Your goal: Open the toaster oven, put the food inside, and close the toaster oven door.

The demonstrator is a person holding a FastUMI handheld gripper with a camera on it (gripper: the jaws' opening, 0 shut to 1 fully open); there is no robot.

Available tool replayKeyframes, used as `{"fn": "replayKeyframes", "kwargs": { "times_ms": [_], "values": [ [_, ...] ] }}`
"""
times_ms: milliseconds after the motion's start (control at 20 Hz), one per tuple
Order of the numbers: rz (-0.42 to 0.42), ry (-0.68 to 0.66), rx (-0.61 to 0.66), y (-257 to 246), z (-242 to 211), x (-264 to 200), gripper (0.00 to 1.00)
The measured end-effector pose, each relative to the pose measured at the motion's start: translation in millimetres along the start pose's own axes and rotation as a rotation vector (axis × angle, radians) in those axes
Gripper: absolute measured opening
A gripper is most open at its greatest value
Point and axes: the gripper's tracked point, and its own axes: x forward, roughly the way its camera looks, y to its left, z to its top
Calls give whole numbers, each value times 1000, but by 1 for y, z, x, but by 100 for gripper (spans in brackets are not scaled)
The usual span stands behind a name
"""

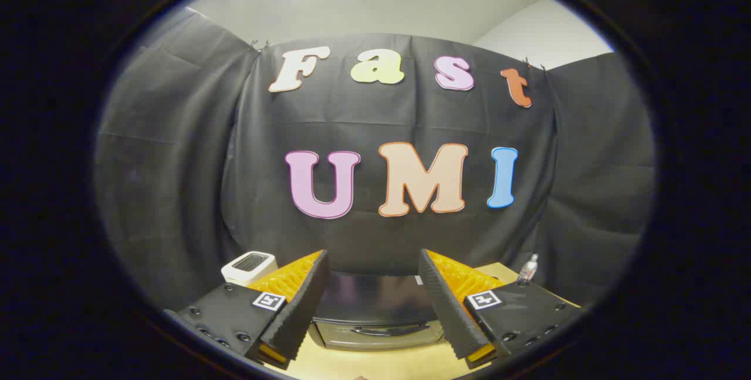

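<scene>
The toaster oven (375, 309) stands on a pale wooden table (375, 363), just ahead of my fingers and seen between them. Its dark top faces me and its silver front with a horizontal handle (390, 329) shows below; the door is shut. My gripper (372, 304) is open, held high above the table and looking down over the oven, with nothing between its fingers. One finger (299, 309) stands to the left of the oven, the other (449, 309) to the right.
A small white appliance with a dark grille (249, 265) sits beyond the left finger. A small clear bottle (528, 268) stands at the table's far right corner. Black cloth walls close the booth behind and on both sides.
</scene>
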Motion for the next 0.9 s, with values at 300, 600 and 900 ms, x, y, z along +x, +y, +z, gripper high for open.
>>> {"fn": "replayKeyframes", "kwargs": {
  "times_ms": [300, 600, 900],
  "values": [
    [-16, 6, -2, -5, -2, -4, 96],
    [-22, 11, 2, -7, -6, -3, 96],
    [-28, 27, -11, -9, -17, 3, 96]
  ]
}}
